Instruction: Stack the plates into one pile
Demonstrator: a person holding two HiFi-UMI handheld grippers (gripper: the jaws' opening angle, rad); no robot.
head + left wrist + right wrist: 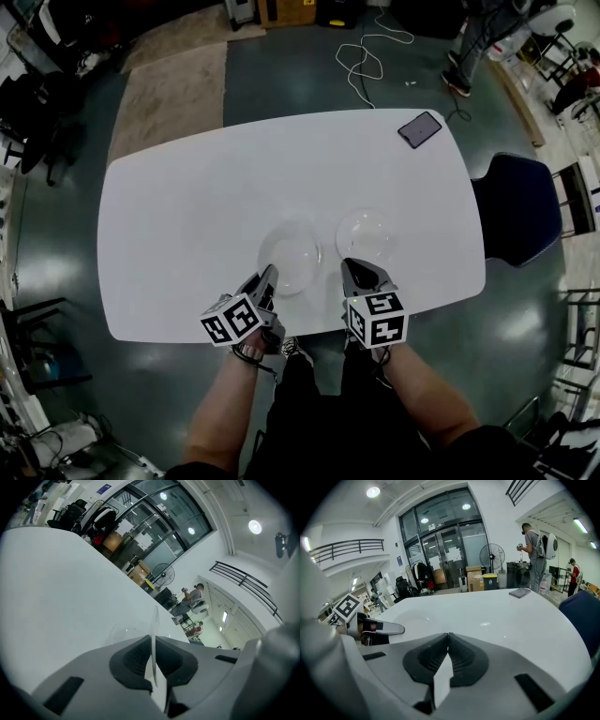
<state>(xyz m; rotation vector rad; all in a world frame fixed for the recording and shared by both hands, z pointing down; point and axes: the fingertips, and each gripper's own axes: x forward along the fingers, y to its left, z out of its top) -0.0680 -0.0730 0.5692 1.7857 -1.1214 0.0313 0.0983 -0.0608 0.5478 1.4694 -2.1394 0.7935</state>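
Keeping the left plate [291, 255] level matters: the left gripper [269, 274] pinches its near rim, while the right gripper [351, 266], pressed shut and seemingly empty, hovers beside the right plate [368, 234] on the table [169, 234].

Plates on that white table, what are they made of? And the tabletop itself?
The left plate and right plate look like clear glass or hard plastic, I can't tell which: the table shows through them and their rims glint. The table looks smooth, white, slightly glossy, perhaps laminate.
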